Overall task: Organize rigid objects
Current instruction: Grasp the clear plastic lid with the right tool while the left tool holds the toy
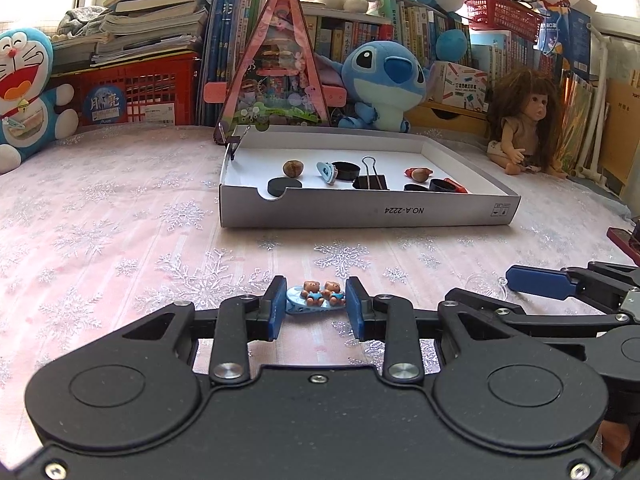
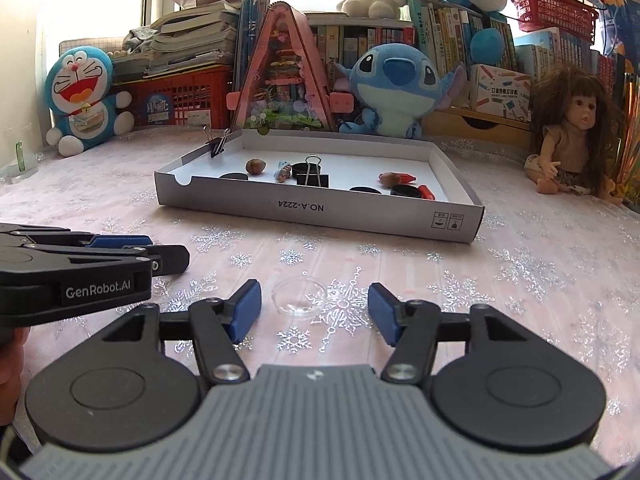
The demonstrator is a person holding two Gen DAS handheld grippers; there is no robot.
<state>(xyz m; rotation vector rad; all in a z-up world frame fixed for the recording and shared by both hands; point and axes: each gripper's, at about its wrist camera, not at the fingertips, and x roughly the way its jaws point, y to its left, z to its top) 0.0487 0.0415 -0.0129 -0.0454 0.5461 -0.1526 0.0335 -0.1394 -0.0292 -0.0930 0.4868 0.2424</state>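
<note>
A blue hair clip with two small bears (image 1: 316, 298) lies on the pink snowflake cloth between the fingers of my left gripper (image 1: 316, 304), which is open around it; I cannot tell if the pads touch it. My right gripper (image 2: 314, 310) is open, with a clear shallow dish (image 2: 298, 296) lying between its fingertips. A white cardboard tray (image 1: 360, 210) behind holds a nut (image 1: 293, 168), a binder clip (image 1: 370, 178), black caps and red pieces. The left gripper shows at the left of the right wrist view (image 2: 168, 258).
Behind the tray (image 2: 320, 208) stand a pink triangular toy house (image 1: 276, 68), a Stitch plush (image 1: 386, 80), a Doraemon plush (image 1: 24, 92), a doll (image 1: 524, 120), a red crate and book stacks. A dark red object (image 1: 624, 240) lies at the right edge.
</note>
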